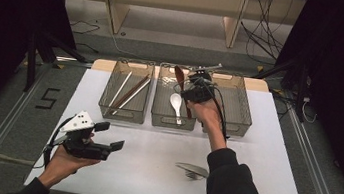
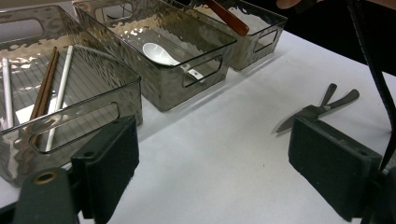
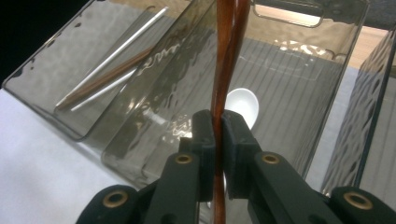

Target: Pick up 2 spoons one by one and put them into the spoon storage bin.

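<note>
My right gripper (image 1: 187, 88) (image 3: 218, 135) is shut on the handle of a brown wooden spoon (image 1: 179, 75) (image 3: 229, 56) (image 2: 229, 18). It holds the spoon over the middle clear bin (image 1: 171, 123) (image 3: 299, 60), pointing toward the bin's far end. A white ceramic spoon (image 1: 176, 102) (image 3: 243, 105) (image 2: 159, 53) lies on that bin's floor, below the wooden one. My left gripper (image 1: 110, 137) (image 2: 219, 163) stands open and empty above the table's front left, its jaws wide apart.
The left bin (image 1: 108, 104) (image 2: 84, 116) holds several chopsticks (image 1: 128, 91) (image 2: 46, 88) (image 3: 107, 74). A third bin (image 1: 242, 106) stands to the right of the middle one. Dark metal cutlery (image 1: 193, 170) (image 2: 322, 105) lies on the white table (image 1: 153, 150) near the front.
</note>
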